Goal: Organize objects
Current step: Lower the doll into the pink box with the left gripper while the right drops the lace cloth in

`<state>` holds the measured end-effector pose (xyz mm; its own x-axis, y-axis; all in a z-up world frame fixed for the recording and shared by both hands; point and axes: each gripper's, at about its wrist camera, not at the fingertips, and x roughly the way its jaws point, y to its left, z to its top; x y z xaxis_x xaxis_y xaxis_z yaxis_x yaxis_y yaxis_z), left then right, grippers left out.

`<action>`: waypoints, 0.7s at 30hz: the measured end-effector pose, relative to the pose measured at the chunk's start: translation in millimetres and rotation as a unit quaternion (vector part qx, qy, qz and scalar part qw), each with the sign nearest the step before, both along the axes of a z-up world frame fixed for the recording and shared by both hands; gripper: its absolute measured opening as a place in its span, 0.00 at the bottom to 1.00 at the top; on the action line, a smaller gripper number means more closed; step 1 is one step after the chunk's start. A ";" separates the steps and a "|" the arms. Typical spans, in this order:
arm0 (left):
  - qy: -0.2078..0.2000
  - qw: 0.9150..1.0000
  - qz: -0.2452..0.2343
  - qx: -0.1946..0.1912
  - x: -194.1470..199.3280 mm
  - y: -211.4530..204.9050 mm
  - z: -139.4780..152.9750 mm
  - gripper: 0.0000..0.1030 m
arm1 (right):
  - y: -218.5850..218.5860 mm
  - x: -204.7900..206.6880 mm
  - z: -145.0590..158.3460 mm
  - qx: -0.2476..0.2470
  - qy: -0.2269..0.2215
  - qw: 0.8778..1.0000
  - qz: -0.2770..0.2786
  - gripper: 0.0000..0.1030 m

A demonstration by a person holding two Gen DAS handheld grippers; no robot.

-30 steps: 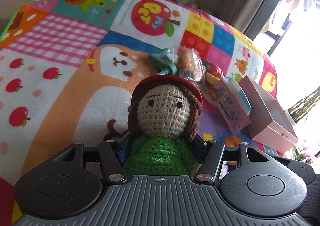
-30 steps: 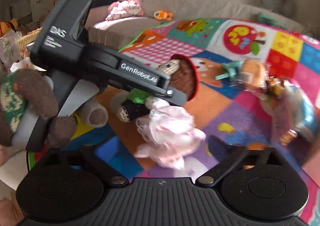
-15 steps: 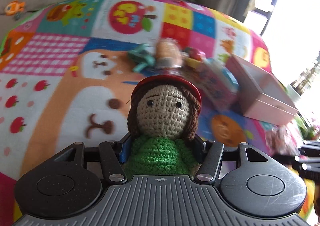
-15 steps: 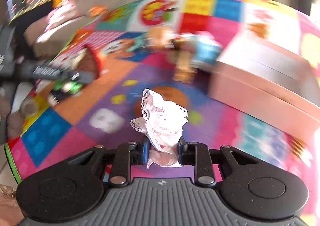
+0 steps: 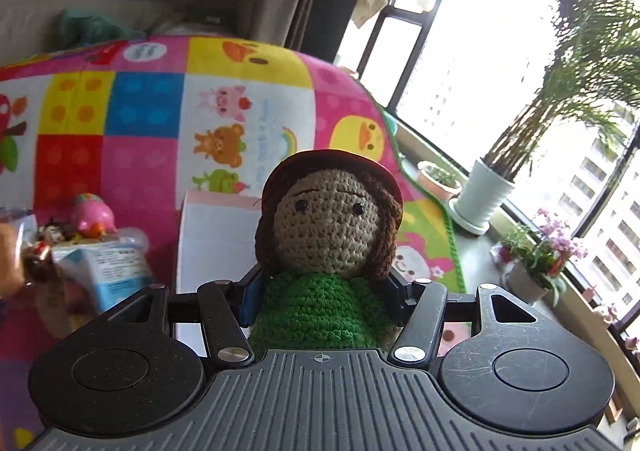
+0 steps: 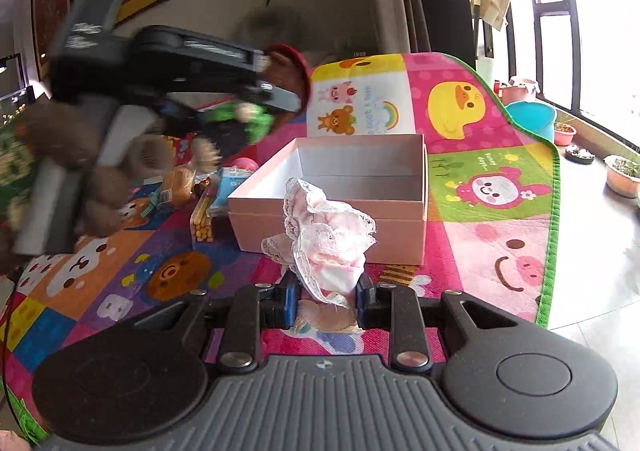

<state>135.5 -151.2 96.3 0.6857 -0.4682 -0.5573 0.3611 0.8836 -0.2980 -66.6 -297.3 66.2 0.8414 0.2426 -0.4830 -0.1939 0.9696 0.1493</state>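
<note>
My left gripper point(image 5: 326, 291) is shut on a crocheted doll point(image 5: 332, 227) with brown hair, a red hat and a green body. The doll hangs above the colourful play mat point(image 5: 160, 119). In the right wrist view the same left gripper point(image 6: 272, 91) and doll point(image 6: 240, 115) appear blurred at the upper left, above the mat. My right gripper point(image 6: 326, 297) is shut on a small pink lace-trimmed cloth point(image 6: 324, 239). An open pink box point(image 6: 340, 187) stands on the mat just beyond it, and part of the box point(image 5: 216, 239) shows behind the doll.
A heap of small toys and packets point(image 6: 208, 187) lies left of the box, among them a blue carton point(image 5: 108, 271) and a pink toy point(image 5: 92, 217). Potted plants point(image 5: 484, 195) line the window sill at the right. The mat's green edge point(image 6: 552, 235) borders bare floor.
Both grippers swung right toward the pink box. The right gripper closed on the lace cloth and lifted it. The left gripper carried the doll up and across the mat.
</note>
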 end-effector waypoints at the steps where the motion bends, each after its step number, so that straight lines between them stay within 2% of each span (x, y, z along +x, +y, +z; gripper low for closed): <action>1: 0.008 1.000 0.012 0.010 12.5 -11.2 -10.3 0.61 | -8.7 -6.2 0.5 0.003 -0.003 1.000 -0.002 0.25; 4: 0.051 0.997 0.034 0.045 41.5 -27.5 -42.3 0.61 | -18.4 -14.5 -1.6 0.008 -0.009 1.000 -0.006 0.25; 6: 0.088 0.993 0.041 0.067 45.1 -22.7 -56.4 0.61 | -24.4 -16.8 -4.5 0.005 -0.014 1.000 -0.009 0.25; 10: 0.138 0.984 0.052 0.097 35.5 -13.0 -63.0 0.62 | -33.7 -13.7 -13.2 0.010 -0.013 1.000 -0.005 0.25; 12: 0.160 0.981 0.054 0.090 33.9 -4.8 -62.2 0.63 | -33.7 -5.6 -18.9 0.020 -0.002 1.000 -0.002 0.25; 14: 0.157 0.983 0.062 0.075 29.0 3.4 -55.3 0.63 | -31.7 1.2 -22.0 0.023 0.004 1.000 0.000 0.25; 18: 0.118 0.989 0.072 0.056 10.4 13.4 -34.3 0.62 | -26.4 6.0 -23.0 0.017 0.005 1.000 0.007 0.25; 21: 0.097 0.993 0.057 0.038 -5.4 24.1 -20.2 0.62 | -24.5 5.7 -23.2 0.007 0.010 1.000 0.004 0.25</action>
<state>130.1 -127.1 76.1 0.6082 -0.3451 -0.7149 0.1998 0.9381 -0.2829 -60.9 -321.9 43.0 0.8292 0.2568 -0.4965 -0.1991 0.9657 0.1670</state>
